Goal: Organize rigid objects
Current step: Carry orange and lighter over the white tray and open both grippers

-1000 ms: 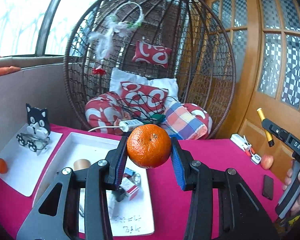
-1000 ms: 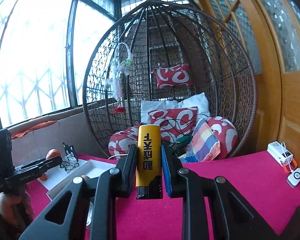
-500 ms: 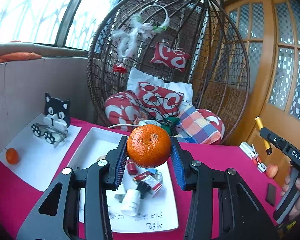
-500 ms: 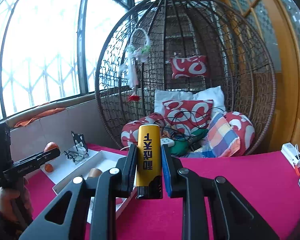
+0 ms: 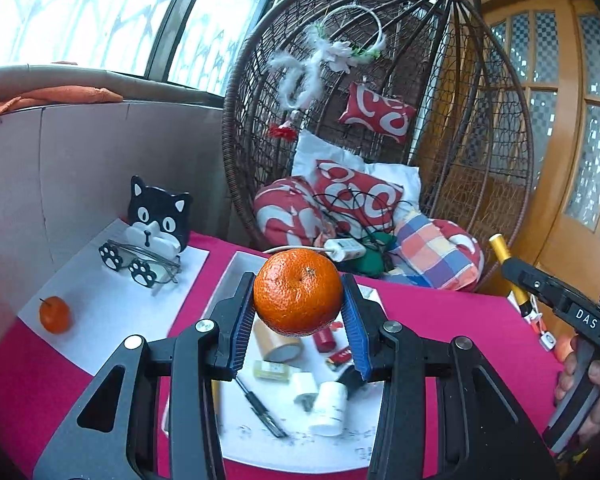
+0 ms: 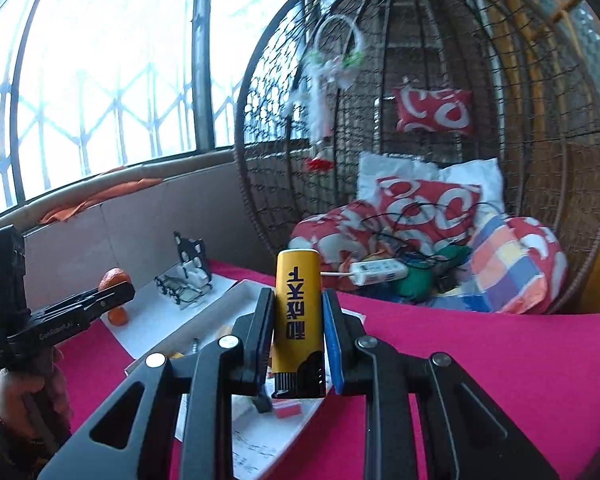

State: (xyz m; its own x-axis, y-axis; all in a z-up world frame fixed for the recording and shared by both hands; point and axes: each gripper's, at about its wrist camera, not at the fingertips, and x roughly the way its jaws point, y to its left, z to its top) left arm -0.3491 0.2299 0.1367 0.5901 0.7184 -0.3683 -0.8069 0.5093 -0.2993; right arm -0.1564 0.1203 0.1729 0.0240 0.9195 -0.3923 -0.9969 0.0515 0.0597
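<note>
Orange round mandarin (image 5: 298, 292) clamped in left gripper (image 5: 298, 320) above the white rectangular tray (image 5: 236, 264), yellow plastic lighter (image 6: 298, 320) pinched upright in nearly closed right gripper (image 6: 298, 336) over the tray's right edge.

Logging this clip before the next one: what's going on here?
A person holds a gripper in each hand over a pink-covered table. The left gripper is shut on an orange; the right gripper is shut on a yellow lighter. Both hang above the white tray of small items.
</note>
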